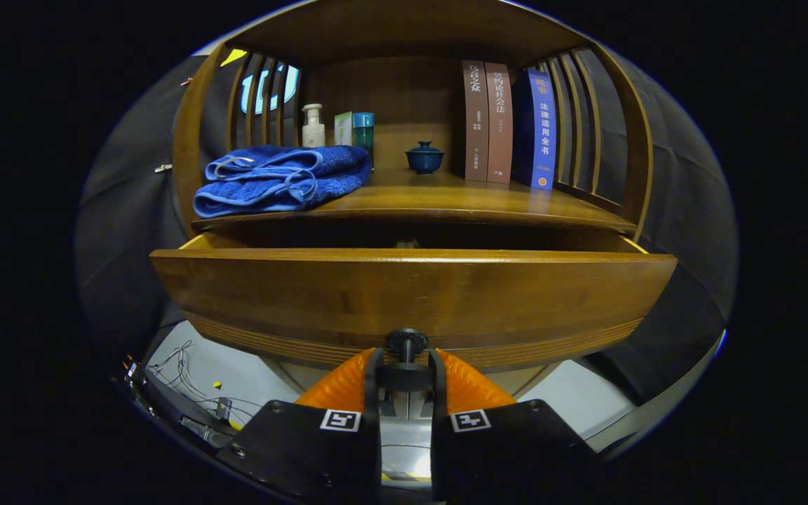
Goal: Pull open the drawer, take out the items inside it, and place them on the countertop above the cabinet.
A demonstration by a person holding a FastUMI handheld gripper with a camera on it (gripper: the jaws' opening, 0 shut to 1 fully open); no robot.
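Drawer [411,298] is sitting partly pulled out beneath the countertop [446,200], and my gripper [407,368] is clamping both fingers on its small round knob [407,342]. Lying on the countertop are a folded blue towel [281,179], a lidded teacup [424,157] and upright books [509,123].

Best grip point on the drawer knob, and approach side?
Grip the drawer knob by its narrow stem behind the round cap, coming straight on from the front. The gripper has its jaws closed around that stem; the wider cap should stop them slipping off when pulling.
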